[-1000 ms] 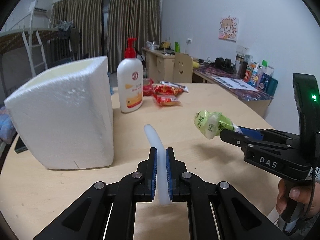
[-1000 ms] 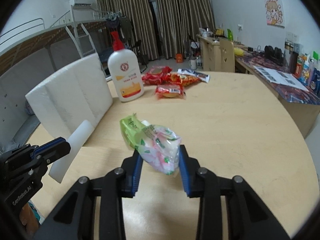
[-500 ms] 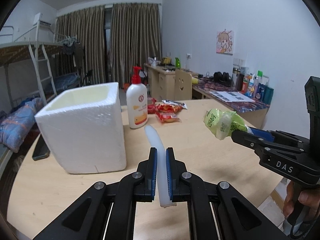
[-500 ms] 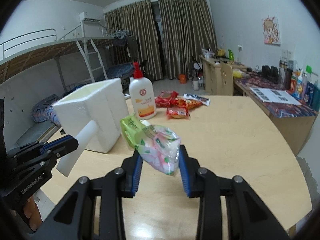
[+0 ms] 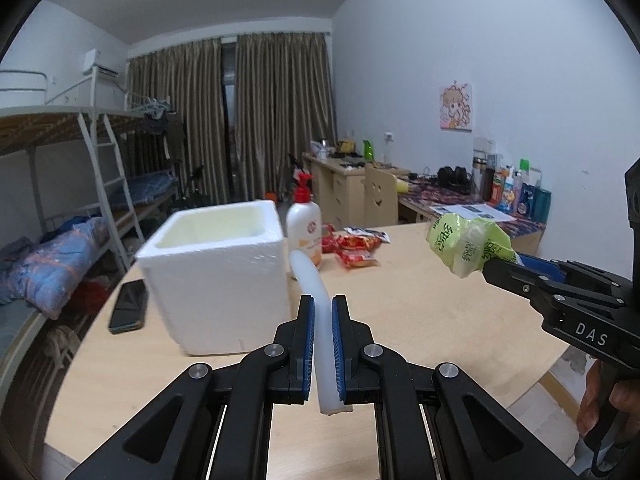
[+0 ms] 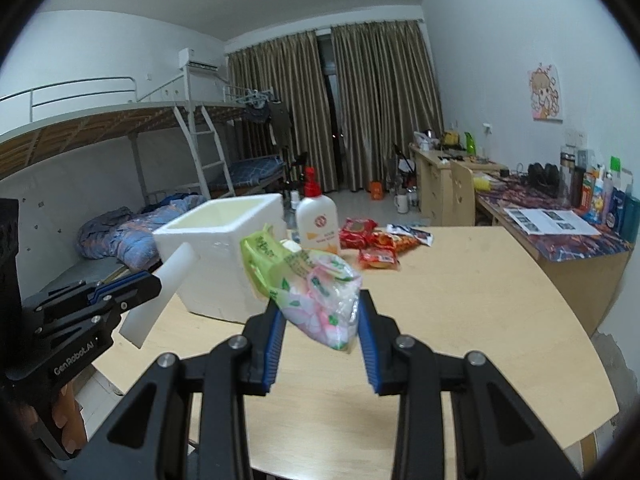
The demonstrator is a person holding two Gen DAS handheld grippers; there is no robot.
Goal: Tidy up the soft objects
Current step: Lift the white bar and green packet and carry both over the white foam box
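Observation:
My left gripper (image 5: 322,308) is shut on a thin white foam strip (image 5: 310,276) that sticks out ahead of the jaws, held above the table. My right gripper (image 6: 320,312) is shut on a soft green and pink plastic pack (image 6: 308,280); the pack (image 5: 466,246) shows at the right in the left wrist view, clamped by the right gripper (image 5: 500,266). In the right wrist view the left gripper (image 6: 150,280) stands at the left with its strip (image 6: 168,280). An open white foam box (image 5: 218,272) (image 6: 224,248) stands on the table beyond both.
A lotion pump bottle (image 5: 304,228) stands right of the box, with red snack packs (image 5: 352,246) behind it. A dark phone (image 5: 128,310) lies left of the box. The round wooden table (image 5: 420,320) ends near me. Bunk bed at left, desks at right.
Both grippers have risen and drawn back from the table with their loads still held. The box's open top and the phone have come into sight.

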